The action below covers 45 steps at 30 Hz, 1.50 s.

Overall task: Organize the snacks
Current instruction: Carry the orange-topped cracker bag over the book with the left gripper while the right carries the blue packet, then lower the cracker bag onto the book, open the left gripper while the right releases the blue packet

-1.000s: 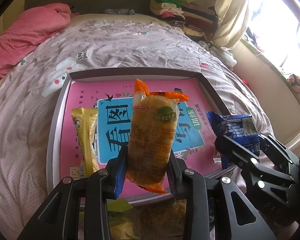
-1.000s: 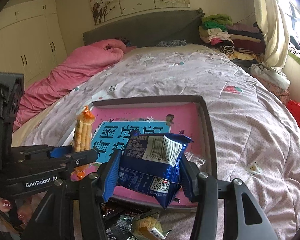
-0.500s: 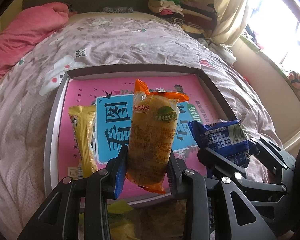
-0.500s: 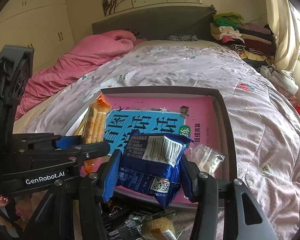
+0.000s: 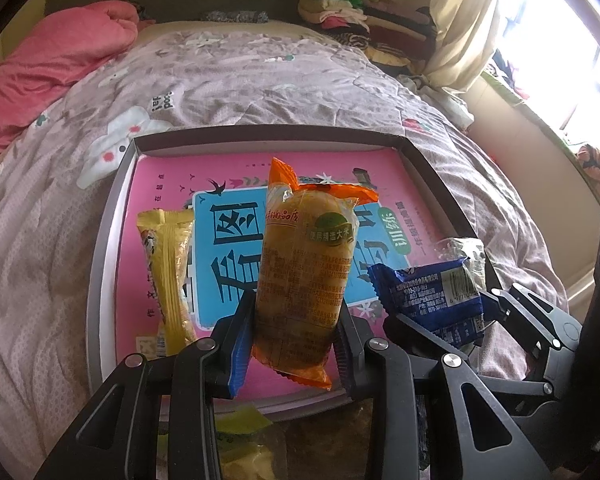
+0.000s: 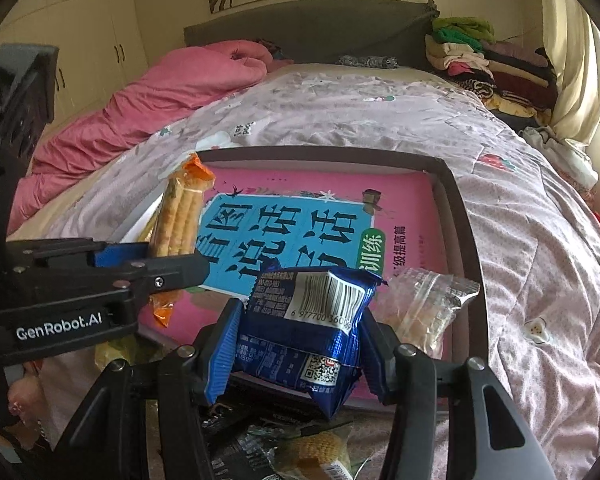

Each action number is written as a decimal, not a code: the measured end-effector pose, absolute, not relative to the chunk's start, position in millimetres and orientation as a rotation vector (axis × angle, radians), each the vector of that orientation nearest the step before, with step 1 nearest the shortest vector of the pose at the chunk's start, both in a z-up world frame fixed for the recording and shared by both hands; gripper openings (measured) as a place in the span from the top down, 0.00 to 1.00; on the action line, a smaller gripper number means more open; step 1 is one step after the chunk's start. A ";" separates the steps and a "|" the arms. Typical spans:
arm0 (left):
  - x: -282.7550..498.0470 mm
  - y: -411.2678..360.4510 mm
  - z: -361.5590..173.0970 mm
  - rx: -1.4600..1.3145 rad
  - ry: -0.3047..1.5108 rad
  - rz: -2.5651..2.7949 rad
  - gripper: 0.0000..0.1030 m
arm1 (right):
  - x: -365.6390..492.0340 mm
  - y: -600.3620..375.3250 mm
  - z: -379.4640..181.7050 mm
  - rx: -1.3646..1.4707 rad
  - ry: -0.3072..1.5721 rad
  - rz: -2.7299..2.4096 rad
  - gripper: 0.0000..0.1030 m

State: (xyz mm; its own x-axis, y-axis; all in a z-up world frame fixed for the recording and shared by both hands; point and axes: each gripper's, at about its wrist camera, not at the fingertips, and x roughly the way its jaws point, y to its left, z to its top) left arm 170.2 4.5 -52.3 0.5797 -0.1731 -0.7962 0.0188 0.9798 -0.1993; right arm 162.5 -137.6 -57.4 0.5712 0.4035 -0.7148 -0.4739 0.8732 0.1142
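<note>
**Both grippers loaded, over the tray – placing step**

Left gripper (image 5: 296, 344) is pinching an orange-wrapped snack (image 5: 306, 280) upright between its jaws. Right gripper (image 6: 296, 344) is pinching a blue packet (image 6: 312, 328), barcode end up, jaws closed on its sides.

Ahead of and below both sets of jaws: a dark-rimmed shallow tray (image 5: 108, 248) with a pink-and-blue printed sheet as its floor. Left of the left jaws, a yellow snack (image 5: 168, 276) lies lengthwise in the tray. Just right of the right jaws, a clear packet (image 6: 424, 308) sits at the tray's near right side.

My read: the blue packet looks closest to set-down. Next move needs a free patch beside the clear packet, then lower before release.

Loose wrappers (image 6: 312, 452) lie beneath the jaws, outside the tray.

Surface is a soft quilted bedspread (image 5: 260, 76), so the tray may rock. Bedroom: pink duvet (image 6: 160, 92), folded clothes (image 6: 472, 56), bright window beyond the jaws to the right.
</note>
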 end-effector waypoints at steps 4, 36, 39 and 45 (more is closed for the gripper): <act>173.4 2.3 -53.1 -0.174 0.953 -0.123 0.65 | 161.4 -136.1 -59.1 -0.119 0.813 0.496 0.47; 182.1 -6.6 -63.5 -0.179 1.010 -0.158 0.65 | 150.3 -145.8 -54.3 -0.121 0.811 0.496 0.46; 181.4 -5.1 -61.4 -0.180 1.007 -0.151 0.65 | 148.3 -146.6 -54.5 -0.122 0.813 0.497 0.46; 178.5 -1.8 -57.5 -0.180 0.999 -0.143 0.65 | 143.6 -148.2 -52.5 -0.123 0.807 0.498 0.46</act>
